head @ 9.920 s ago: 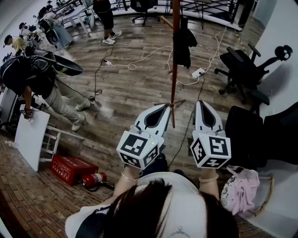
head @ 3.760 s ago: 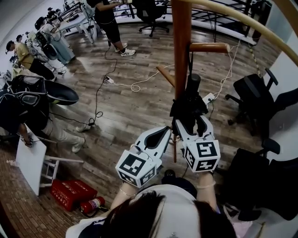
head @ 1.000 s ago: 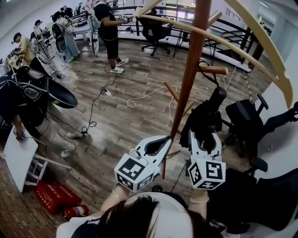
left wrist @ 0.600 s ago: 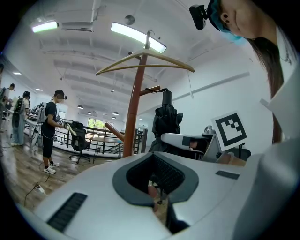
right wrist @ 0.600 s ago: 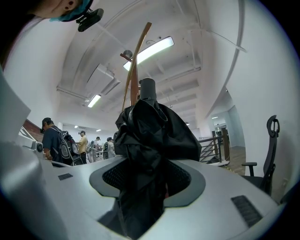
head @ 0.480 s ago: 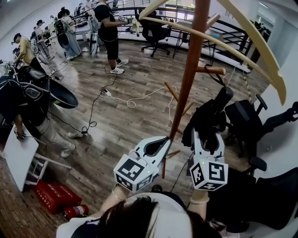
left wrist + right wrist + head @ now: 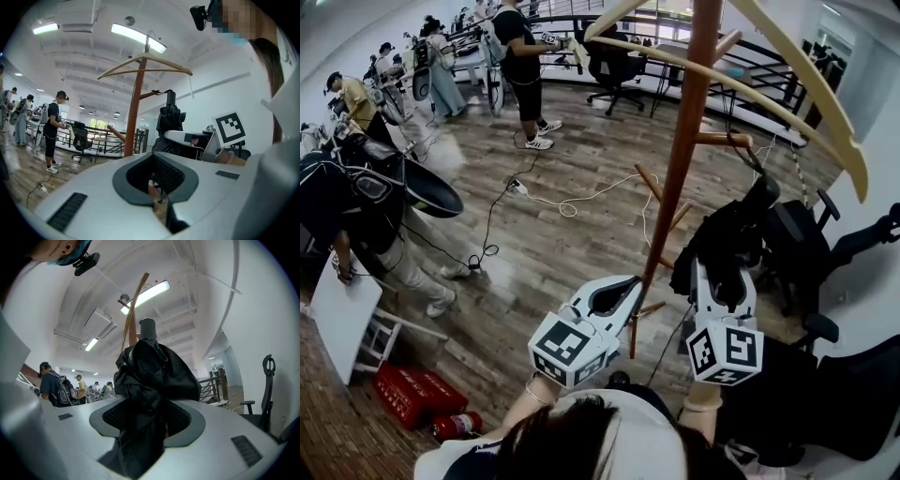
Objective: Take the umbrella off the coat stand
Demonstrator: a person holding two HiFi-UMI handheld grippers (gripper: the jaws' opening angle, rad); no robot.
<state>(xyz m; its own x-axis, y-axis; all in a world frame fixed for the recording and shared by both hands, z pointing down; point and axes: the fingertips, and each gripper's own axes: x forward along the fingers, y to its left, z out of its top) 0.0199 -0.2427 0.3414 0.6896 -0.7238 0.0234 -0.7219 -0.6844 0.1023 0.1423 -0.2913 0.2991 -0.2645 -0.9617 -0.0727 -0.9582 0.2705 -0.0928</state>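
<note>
While I watch from the head view, the right tongs (image 7: 722, 274) are clamped on the folded black umbrella (image 7: 727, 244), gripping its bunched fabric low down. The jaws stand fairly wide because the bundle fills them. In the right gripper view, the cloth (image 7: 150, 376) spills out of the jaw opening both above and below, and the grey handle stub (image 7: 147, 329) sticks up past it.

The umbrella sits just right of the coat stand (image 7: 680, 159), with its handle end uppermost and tilted away from the pole. A thin strap (image 7: 741, 142) runs from the handle up to the tip of a side peg (image 7: 720, 139). I cannot tell whether its loop is hooked on the peg.

The left tongs (image 7: 630, 286) are closed with nothing in them, held level near the lower part of the pole. A wooden hanger (image 7: 145, 70) rides the top of the stand.

Behind the umbrella there is a black office chair (image 7: 797, 244). White cables (image 7: 572, 202) lie on the wooden floor (image 7: 553, 253).
</note>
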